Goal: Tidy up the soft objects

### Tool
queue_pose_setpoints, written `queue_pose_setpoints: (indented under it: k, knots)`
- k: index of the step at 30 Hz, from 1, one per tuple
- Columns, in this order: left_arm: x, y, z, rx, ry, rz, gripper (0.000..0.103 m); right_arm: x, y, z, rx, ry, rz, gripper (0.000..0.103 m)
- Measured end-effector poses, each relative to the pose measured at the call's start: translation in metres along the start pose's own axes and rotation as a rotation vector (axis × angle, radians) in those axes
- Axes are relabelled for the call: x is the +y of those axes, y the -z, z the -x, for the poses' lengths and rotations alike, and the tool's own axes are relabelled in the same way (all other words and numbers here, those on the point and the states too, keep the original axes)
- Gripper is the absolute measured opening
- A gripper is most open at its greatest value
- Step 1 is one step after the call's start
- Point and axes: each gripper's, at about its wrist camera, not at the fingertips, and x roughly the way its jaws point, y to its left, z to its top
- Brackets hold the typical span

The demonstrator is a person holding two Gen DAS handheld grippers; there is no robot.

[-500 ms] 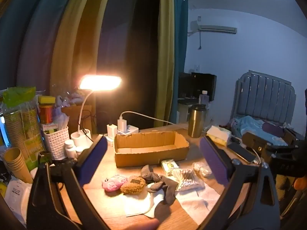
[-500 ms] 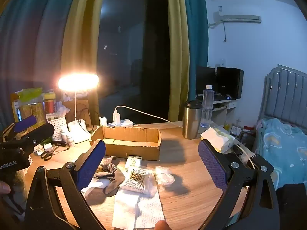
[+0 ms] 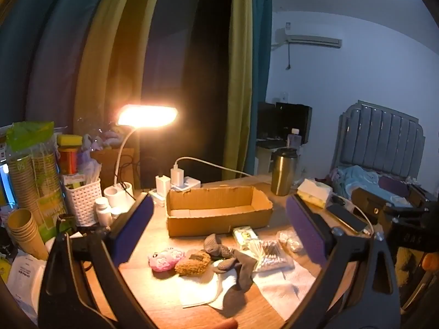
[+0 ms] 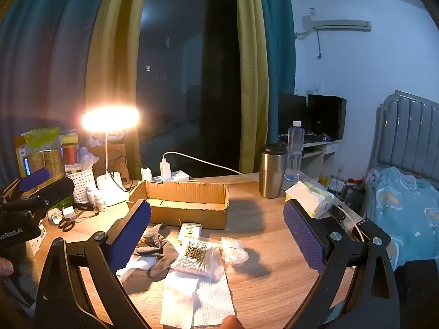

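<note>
An open cardboard box [image 3: 219,213] [image 4: 181,205] stands empty at the middle of the wooden table. In front of it lie a pink plush piece [image 3: 164,259], a brown fuzzy piece [image 3: 193,263], grey socks [image 3: 233,257] [image 4: 160,249], white cloths [image 3: 203,288], a bag of cotton swabs [image 3: 270,255] [image 4: 197,260], a small clear bag [image 4: 233,250] and paper towels [image 4: 197,298]. My left gripper [image 3: 219,230] hovers open above these things, touching none. My right gripper [image 4: 216,235] is open too, hanging over the swab bag. The left gripper also shows at the left edge of the right wrist view.
A lit desk lamp [image 3: 146,116], a white basket [image 3: 82,203], stacked paper cups [image 3: 23,230] and bottles crowd the left side. A steel tumbler [image 3: 284,171], tissue pack [image 3: 314,192] and phone [image 3: 347,216] sit right. Chargers and a power strip [image 3: 178,183] stand behind the box. A bed [image 4: 406,205] is at right.
</note>
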Motion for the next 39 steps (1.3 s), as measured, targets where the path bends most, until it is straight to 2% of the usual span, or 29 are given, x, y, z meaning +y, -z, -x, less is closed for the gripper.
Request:
queue_pose_setpoints:
  k: [8,15,24,39]
  knots:
    - [0.0002,0.0009,0.0043,-0.013,-0.019,0.004,0.098,0.0008,0.0009,-0.0003,-0.003,0.000,-0.005,0.099]
    - [0.0024,-0.0003,0.0046,-0.012,-0.013,0.009,0.098,0.0025,-0.0008,-0.0004,0.014,-0.024,-0.009,0.100]
    - [0.0043,-0.0003,0.0051,-0.010,-0.005,0.017,0.098,0.0016,-0.0005,0.0017,0.011,0.004,-0.013,0.100]
    - [0.0005,0.0019,0.0044,0.002,0.004,0.000,0.098,0.0037,-0.0003,0.0024,0.011,-0.007,-0.011,0.100]
